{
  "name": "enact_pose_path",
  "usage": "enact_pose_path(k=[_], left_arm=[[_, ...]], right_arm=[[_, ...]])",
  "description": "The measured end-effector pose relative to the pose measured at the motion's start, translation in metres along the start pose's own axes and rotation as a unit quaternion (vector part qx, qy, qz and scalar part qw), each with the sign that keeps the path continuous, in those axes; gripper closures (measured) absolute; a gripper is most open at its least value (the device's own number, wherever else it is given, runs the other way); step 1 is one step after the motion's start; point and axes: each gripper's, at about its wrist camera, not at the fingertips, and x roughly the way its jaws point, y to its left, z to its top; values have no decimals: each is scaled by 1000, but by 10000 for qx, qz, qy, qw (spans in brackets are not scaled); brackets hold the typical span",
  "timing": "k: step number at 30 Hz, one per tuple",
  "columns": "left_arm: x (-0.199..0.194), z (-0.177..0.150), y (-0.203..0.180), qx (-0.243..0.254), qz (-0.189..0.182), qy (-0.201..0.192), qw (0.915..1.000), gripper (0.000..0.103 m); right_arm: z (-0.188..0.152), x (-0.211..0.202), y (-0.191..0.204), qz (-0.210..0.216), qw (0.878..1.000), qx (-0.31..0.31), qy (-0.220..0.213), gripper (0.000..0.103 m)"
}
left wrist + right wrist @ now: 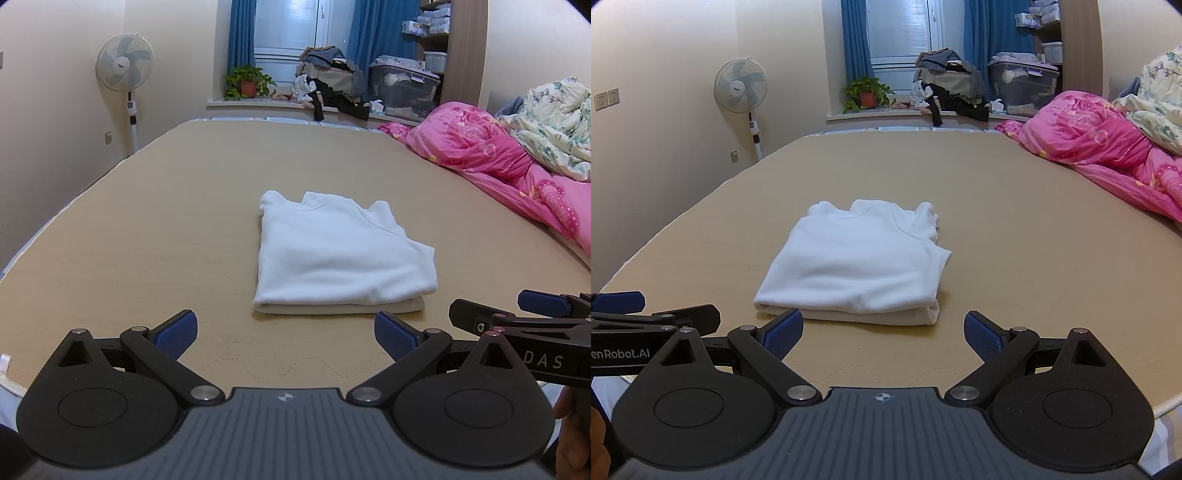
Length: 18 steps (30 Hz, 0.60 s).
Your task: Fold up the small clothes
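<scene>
**White top lying folded, both grippers standing off empty**

The white garment [341, 254] is lying near the middle of the bed [147, 229], already gathered into a compact, layered rectangle with its collar end pointing toward the window and a doubled edge showing along the near side. The right-hand edge is looking slightly uneven, with a flap stepping outward. Judging from this, the folding of this piece is looking finished or nearly so; at most a tidying of that edge, or one more halving, is remaining. No other loose small clothes are showing on the bare part of the bed.

The left gripper [286, 334] is hovering just short of the garment's near edge, its fingers [177, 332] spread wide and holding nothing. The right gripper [882, 334] is hovering beside it, likewise spread wide and empty, its left finger appearing just at the garment's near corner; contact cannot be told.

On the window ledge, a clear lidded storage bin [1023, 86] is holding pale contents, too far off to identify, and a heap of clothes [945, 79] is sitting beside it.
</scene>
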Motion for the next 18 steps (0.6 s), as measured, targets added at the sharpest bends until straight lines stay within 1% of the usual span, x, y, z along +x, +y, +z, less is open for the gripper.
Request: enact_pose_path(k=[18], left_arm=[[0,0,0,-6,-11,-2,10000,1]], right_arm=[[1,-1,2,-16,10000,8,-13,9]])
